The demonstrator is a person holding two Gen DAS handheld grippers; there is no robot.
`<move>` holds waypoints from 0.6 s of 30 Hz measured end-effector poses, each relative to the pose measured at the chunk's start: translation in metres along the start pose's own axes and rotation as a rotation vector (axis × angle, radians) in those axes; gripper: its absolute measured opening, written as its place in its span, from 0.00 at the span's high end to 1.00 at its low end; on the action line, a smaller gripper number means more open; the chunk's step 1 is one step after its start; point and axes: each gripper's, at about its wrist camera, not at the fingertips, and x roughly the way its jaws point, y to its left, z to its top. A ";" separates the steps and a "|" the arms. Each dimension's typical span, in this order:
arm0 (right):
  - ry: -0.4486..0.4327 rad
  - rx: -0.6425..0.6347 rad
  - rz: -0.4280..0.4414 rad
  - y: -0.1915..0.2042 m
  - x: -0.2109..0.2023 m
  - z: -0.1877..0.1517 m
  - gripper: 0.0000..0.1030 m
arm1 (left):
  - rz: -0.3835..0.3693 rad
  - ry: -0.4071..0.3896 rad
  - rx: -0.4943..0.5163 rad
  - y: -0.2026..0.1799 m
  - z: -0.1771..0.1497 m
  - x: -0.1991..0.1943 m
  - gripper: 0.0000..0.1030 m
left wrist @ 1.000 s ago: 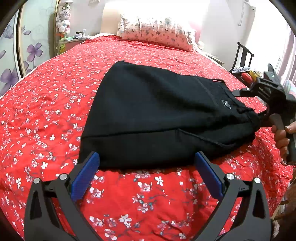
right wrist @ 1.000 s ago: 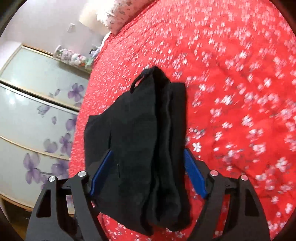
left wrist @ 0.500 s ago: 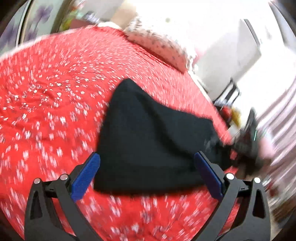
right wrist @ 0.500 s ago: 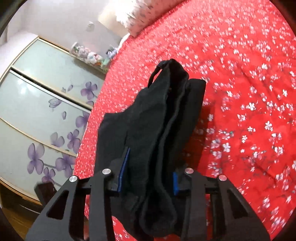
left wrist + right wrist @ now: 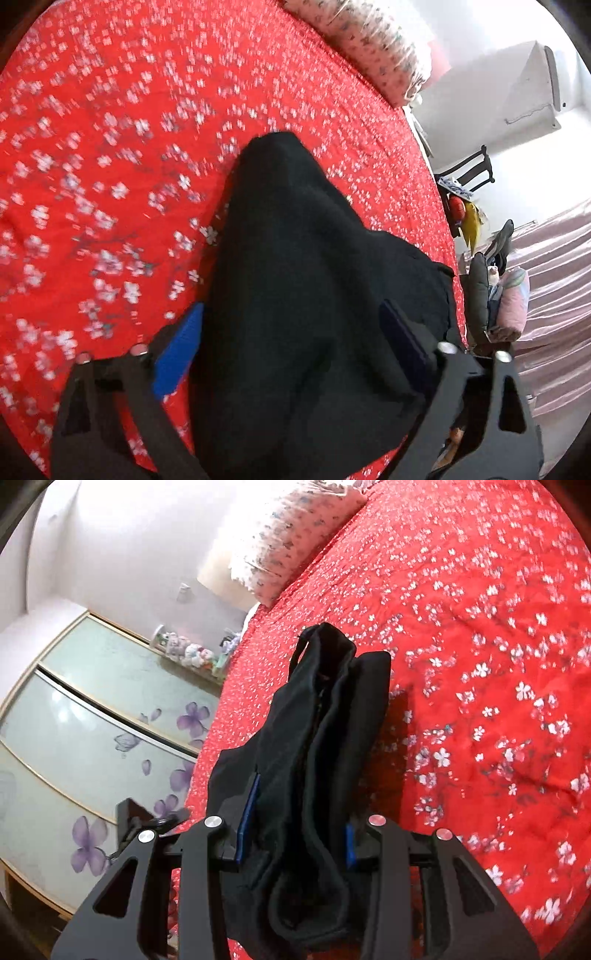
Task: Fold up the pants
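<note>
right wrist only: wardrobe [image 5: 92,716] behind gripped pants [image 5: 314,775]

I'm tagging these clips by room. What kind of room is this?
Most likely a home bedroom: a bed under a red floral bedspread, a floral pillow at its head, and a sliding-door wardrobe with purple flower prints alongside.

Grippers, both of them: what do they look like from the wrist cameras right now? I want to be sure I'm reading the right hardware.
The left gripper and the right gripper match: black frames with triangular cut-outs, silver round bolt heads at the joints, and flat blue pads on the inner faces of the fingers. No cables, markings, sleeves or hands are visible in either view.
</note>
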 end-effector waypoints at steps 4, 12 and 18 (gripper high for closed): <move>0.014 0.029 0.037 -0.015 -0.002 0.001 0.62 | 0.019 -0.001 -0.009 0.001 -0.003 0.013 0.23; 0.052 0.044 0.005 -0.025 0.005 0.000 0.58 | 0.053 -0.016 0.000 -0.009 -0.007 0.009 0.65; 0.013 0.075 0.117 -0.020 -0.003 -0.002 0.64 | 0.122 -0.060 0.095 -0.034 -0.013 0.002 0.86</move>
